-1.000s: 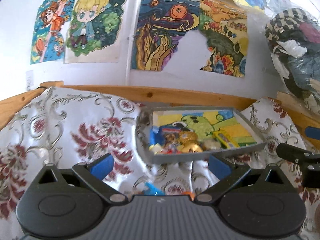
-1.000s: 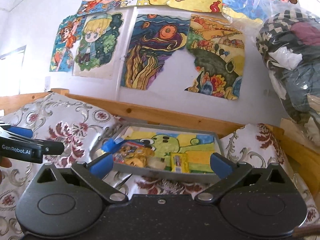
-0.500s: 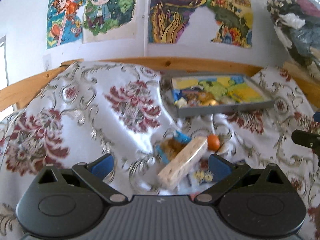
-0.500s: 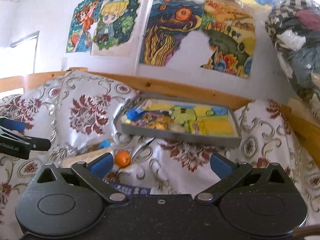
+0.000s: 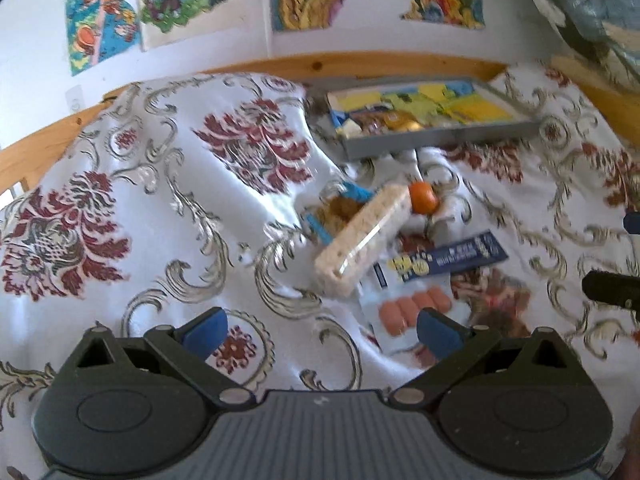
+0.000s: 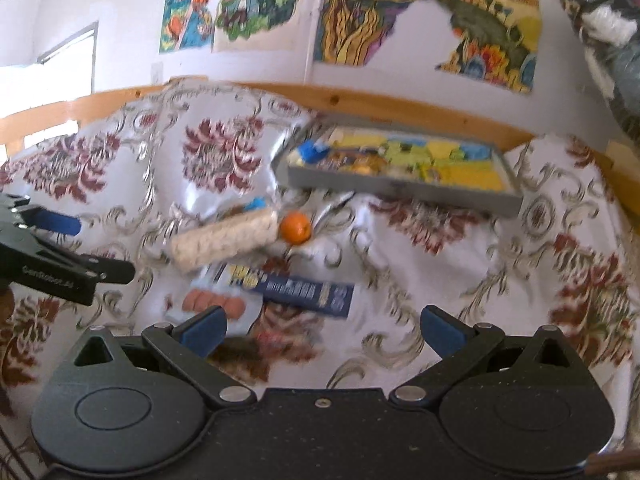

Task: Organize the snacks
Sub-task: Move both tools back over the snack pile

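Both grippers hang over the loose snacks with jaws spread wide and nothing between them: the left gripper (image 5: 321, 330) sits just short of the sausage packet (image 5: 414, 312), and the right gripper (image 6: 323, 327) hovers over bare cloth beside the dark blue packet (image 6: 308, 291). The main risk, as I judge it, is the ground itself: the tablecloth (image 5: 160, 184) is a glossy, silky fabric lying in soft folds, so a flat packet could slide away from a closing finger, or the finger could pinch a fold of cloth and drag the whole cluster. The rice cracker bar (image 5: 362, 240), a long pale block in clear slippery wrap, leans across a small blue-edged packet (image 5: 340, 210) with its far end touching the orange ball (image 5: 423, 197); lifting or nudging the bar would likely send that round, smooth ball rolling down a crease. The sausage packet is thin, crinkly film with little edge standing up to catch, and the dark blue one is flat and stiff-looking, lying partly over it, so pulling either may shift the other. The tray (image 5: 440, 136), grey with low straight walls, rests tilted on a bulge of cloth near the wooden rail and already holds several wrapped snacks at its left end; a heavy drop there could tip it.
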Demonstrator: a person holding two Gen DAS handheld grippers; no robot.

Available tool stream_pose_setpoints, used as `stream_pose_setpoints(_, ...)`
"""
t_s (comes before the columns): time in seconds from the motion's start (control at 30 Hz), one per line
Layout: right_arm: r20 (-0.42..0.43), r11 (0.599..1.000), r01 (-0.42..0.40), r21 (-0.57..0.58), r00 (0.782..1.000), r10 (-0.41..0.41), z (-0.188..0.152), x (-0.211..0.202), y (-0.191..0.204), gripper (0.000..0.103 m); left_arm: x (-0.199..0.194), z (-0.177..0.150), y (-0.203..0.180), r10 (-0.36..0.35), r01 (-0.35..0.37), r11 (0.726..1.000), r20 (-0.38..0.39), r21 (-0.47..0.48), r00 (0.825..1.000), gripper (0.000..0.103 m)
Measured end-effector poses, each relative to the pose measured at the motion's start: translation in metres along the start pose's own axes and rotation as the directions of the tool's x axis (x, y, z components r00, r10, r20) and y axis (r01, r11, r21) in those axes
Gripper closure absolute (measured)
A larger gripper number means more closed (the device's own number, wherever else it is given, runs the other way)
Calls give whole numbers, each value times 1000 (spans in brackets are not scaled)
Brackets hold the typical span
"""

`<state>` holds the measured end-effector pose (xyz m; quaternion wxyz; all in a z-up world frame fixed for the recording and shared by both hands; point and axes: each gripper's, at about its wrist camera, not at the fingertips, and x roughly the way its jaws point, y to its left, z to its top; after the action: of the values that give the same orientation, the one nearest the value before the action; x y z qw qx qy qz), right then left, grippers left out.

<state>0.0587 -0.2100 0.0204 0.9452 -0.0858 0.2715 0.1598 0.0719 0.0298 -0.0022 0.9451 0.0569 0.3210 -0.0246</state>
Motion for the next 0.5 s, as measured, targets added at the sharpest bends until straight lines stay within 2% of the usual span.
stream_pose_setpoints(0.27, -88, 1000, -19, 13, 996, 20, -14, 12, 7, 1, 9, -2, -1, -29, 29, 1000, -50, -4, 998, 0)
stream_pose_setpoints(0.5, -119, 1000, -23, 7, 993, 24, -18, 19, 9, 1, 17, -2, 0, -56, 55, 998, -68, -16, 996, 0)
